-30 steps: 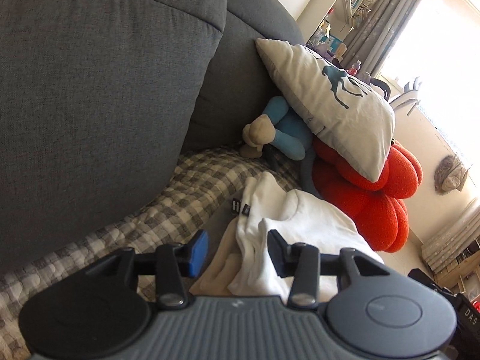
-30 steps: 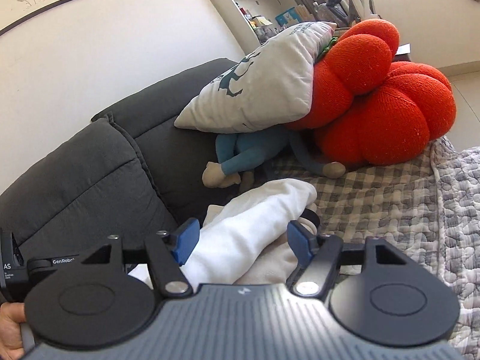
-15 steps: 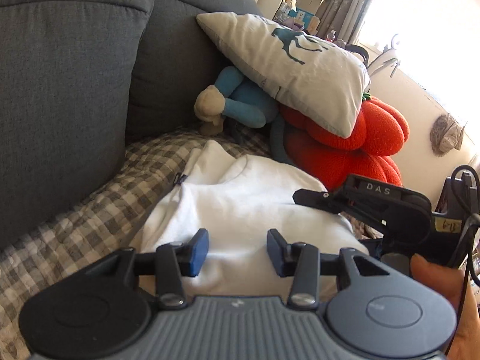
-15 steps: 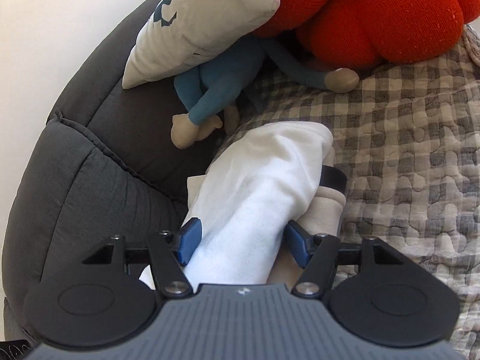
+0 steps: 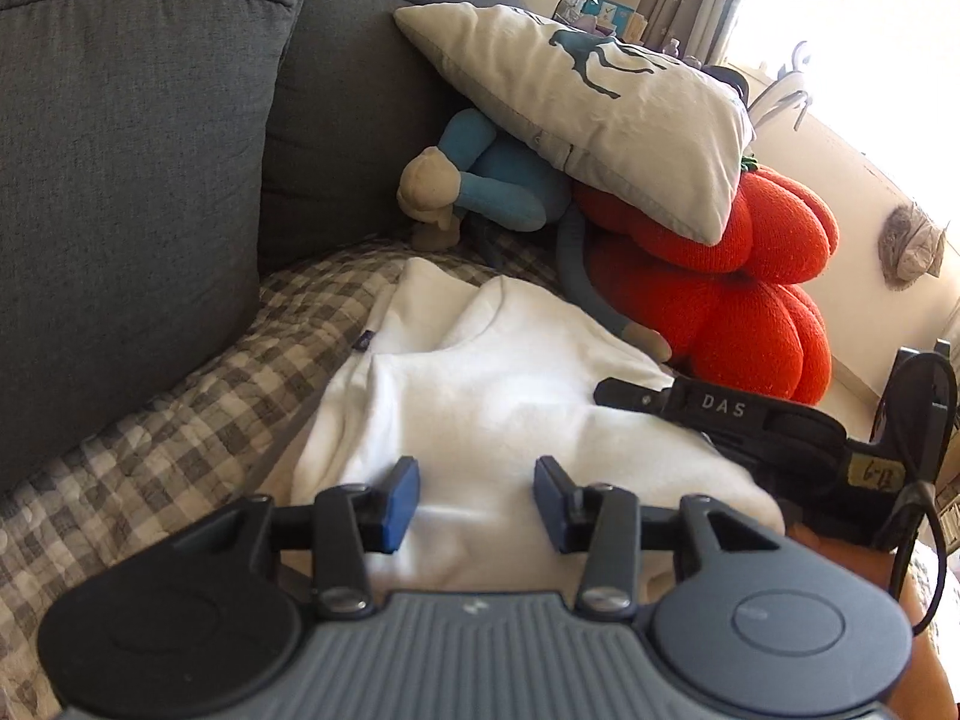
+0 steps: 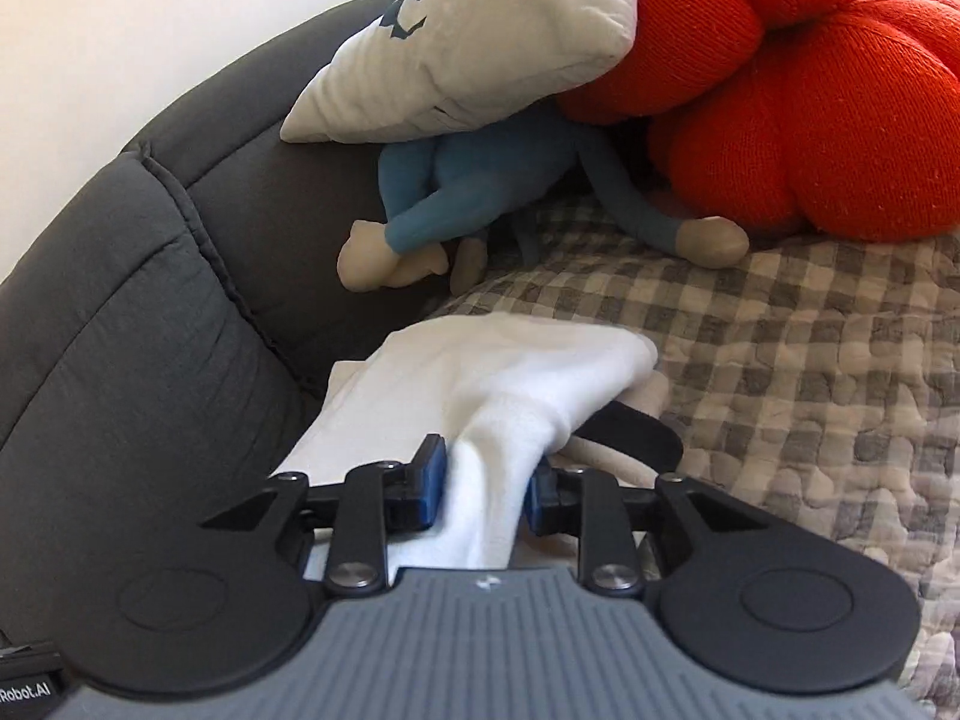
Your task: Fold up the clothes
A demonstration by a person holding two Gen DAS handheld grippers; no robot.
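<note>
A white garment lies folded on the checkered quilt of the sofa seat. My left gripper hovers open just over the garment's near edge, with the cloth showing below its blue pads. In the right wrist view my right gripper is shut on a raised fold of the white garment. A beige piece with a black band lies under that fold. The right gripper's dark body also shows at the garment's right side in the left wrist view, with a hand behind it.
Dark grey sofa back cushions rise on the left. A white printed pillow, a blue plush monkey and an orange-red pumpkin cushion crowd the far end. Bare quilt spreads to the right.
The right gripper's fingers have closed in on the white fold and pinch it. The left gripper stays open and has drifted slightly closer over the garment.
</note>
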